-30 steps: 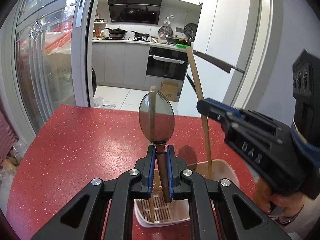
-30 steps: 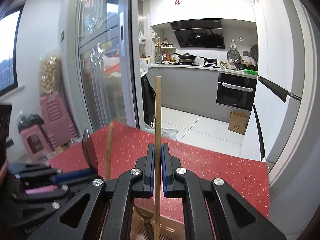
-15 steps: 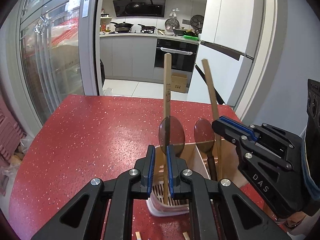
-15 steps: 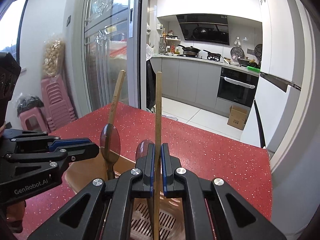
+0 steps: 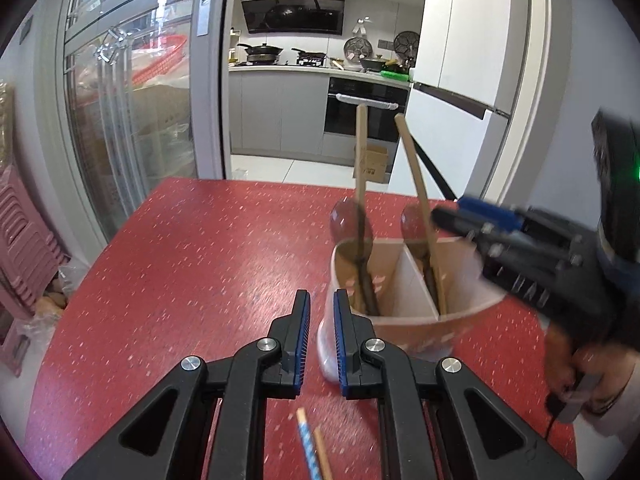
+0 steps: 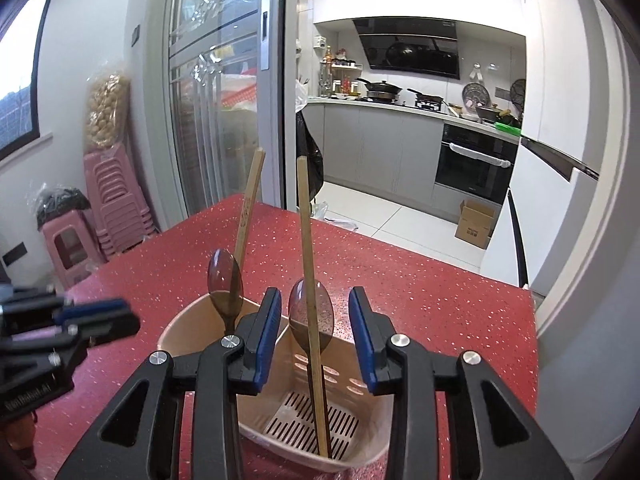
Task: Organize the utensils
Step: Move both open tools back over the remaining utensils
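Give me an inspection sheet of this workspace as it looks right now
Surface: red speckled table, bare on the left.
Job's things: beige divided utensil holder; each compartment holds a dark spoon and a wooden chopstick, standing upright or leaning.
Clutter: two more chopsticks lying on the table near the left tool.
Grippers: left tool open, holding nothing; right tool open around a chopstick without touching it.
Cables: thin black lead below the right hand.
Surroundings: kitchen with oven, pink stools.
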